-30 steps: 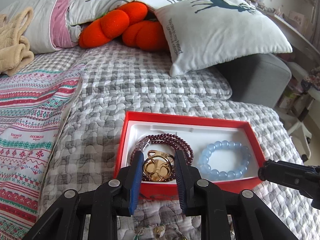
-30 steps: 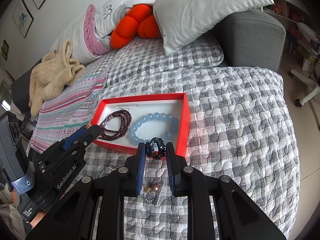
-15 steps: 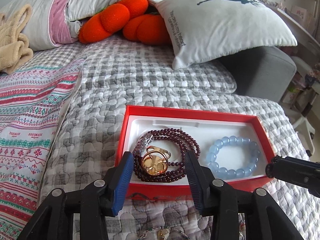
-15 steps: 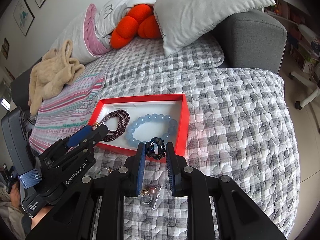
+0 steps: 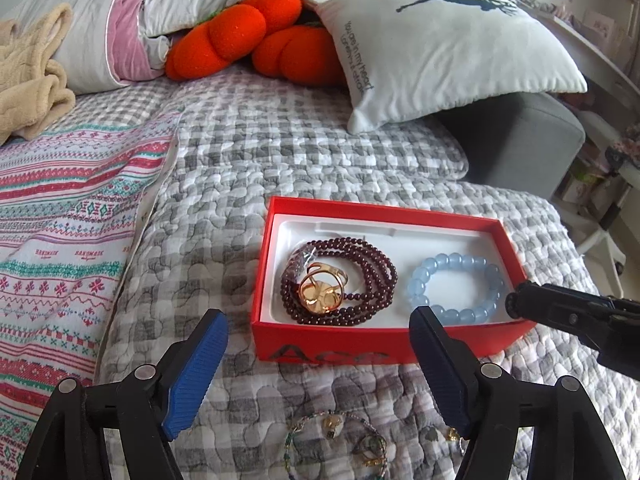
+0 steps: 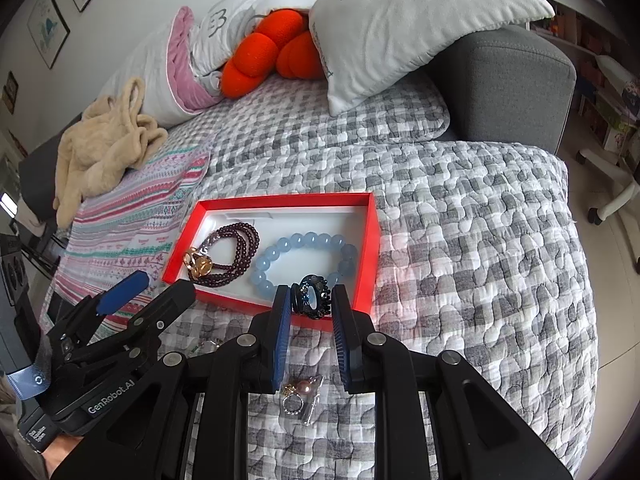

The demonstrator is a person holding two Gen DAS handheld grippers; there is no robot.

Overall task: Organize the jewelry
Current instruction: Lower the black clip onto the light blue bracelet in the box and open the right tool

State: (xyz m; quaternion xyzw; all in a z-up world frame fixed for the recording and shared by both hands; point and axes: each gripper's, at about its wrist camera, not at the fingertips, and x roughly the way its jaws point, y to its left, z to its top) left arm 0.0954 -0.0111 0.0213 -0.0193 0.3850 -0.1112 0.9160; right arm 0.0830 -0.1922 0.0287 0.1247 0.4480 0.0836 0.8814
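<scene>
Gold ring dropped in, dark ring waiting

The left gripper [image 5: 318,344] is opening, empty, low in frame; the gold openwork ring [image 5: 322,294] lies on maroon beads in the red cardboard box [image 5: 384,208]. The right gripper [image 6: 308,300] pinches a dark jewelled ring [image 6: 311,294] at centre; release it low, over bare lining.

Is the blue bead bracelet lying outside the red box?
No, the blue bead bracelet lies inside the red box, on its white lining beside the dark red beads.
</scene>
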